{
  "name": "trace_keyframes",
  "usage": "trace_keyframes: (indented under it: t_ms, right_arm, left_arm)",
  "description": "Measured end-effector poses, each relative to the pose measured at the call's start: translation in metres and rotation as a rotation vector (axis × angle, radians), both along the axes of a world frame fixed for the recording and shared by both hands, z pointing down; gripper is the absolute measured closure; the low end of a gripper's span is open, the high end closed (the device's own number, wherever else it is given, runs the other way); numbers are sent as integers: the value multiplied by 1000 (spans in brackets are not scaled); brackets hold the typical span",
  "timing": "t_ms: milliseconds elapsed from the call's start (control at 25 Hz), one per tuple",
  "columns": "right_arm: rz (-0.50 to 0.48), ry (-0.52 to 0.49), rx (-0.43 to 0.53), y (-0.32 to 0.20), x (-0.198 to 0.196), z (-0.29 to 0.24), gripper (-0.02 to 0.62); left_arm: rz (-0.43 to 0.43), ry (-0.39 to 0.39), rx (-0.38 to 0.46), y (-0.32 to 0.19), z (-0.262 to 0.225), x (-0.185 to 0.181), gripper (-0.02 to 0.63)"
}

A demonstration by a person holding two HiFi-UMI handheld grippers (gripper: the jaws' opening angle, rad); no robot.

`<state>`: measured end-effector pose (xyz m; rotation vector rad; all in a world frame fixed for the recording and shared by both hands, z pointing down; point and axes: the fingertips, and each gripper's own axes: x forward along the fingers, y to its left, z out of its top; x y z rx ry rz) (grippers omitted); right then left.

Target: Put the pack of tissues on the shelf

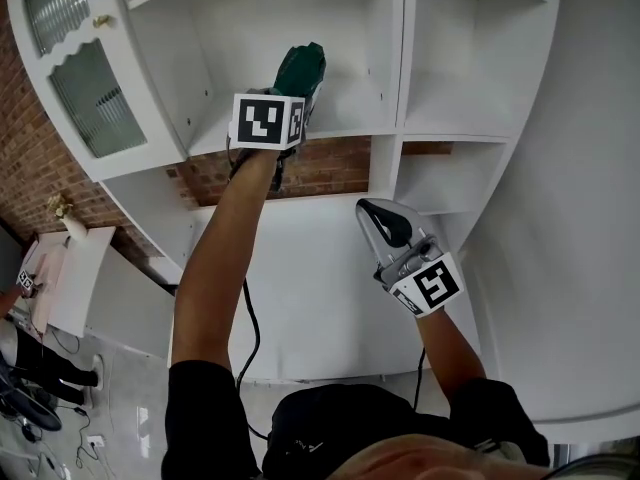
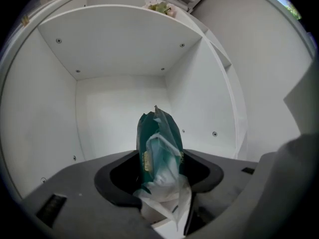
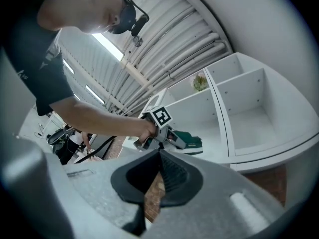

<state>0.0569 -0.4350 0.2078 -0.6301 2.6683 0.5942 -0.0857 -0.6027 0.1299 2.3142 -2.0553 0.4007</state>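
Observation:
A green pack of tissues (image 1: 305, 66) with a clear plastic end is held in my left gripper (image 1: 292, 93), which is shut on it. The pack is raised into a middle compartment of the white shelf unit (image 1: 345, 120), just above its board. In the left gripper view the pack (image 2: 159, 138) stands upright between the jaws, with the compartment's back wall (image 2: 119, 113) behind it. My right gripper (image 1: 385, 226) hangs lower right, in front of the cabinet, shut and empty. The right gripper view shows its own closed jaws (image 3: 158, 176) and the pack (image 3: 192, 141) beyond them.
A glass-paned cabinet door (image 1: 85, 78) stands open at the upper left. A brick wall (image 1: 310, 168) shows behind the unit under the shelf. More white compartments (image 1: 470, 98) lie to the right. A small plant (image 2: 159, 6) sits on the board above. Cables trail down to the floor.

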Motion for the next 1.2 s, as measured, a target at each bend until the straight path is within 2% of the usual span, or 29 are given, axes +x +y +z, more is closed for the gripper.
trace_keyframes:
  t_ms: [240, 440, 600, 720, 920, 1120, 1200]
  right_arm:
    - [14, -12, 6, -6, 2, -6, 594]
    - [16, -15, 5, -8, 0, -6, 594]
    - [24, -22, -2, -10, 0, -7, 594]
    - [27, -26, -10, -10, -1, -7, 594]
    - [29, -52, -28, -10, -3, -15, 594]
    - [27, -78, -42, -4, -9, -28, 594]
    - [25, -85, -42, 3, -12, -33, 594]
  left_arm:
    - [31, 39, -36, -16, 0, 4, 339]
    - [38, 54, 24, -17, -5, 6, 269]
    - [51, 68, 124, -10, -16, 7, 185]
    - [64, 90, 217, 3, -26, 5, 153]
    - [91, 126, 386, 41, -43, 7, 149]
    - [198, 134, 508, 98, -42, 30, 151]
    - [240, 132, 539, 123, -35, 41, 203]
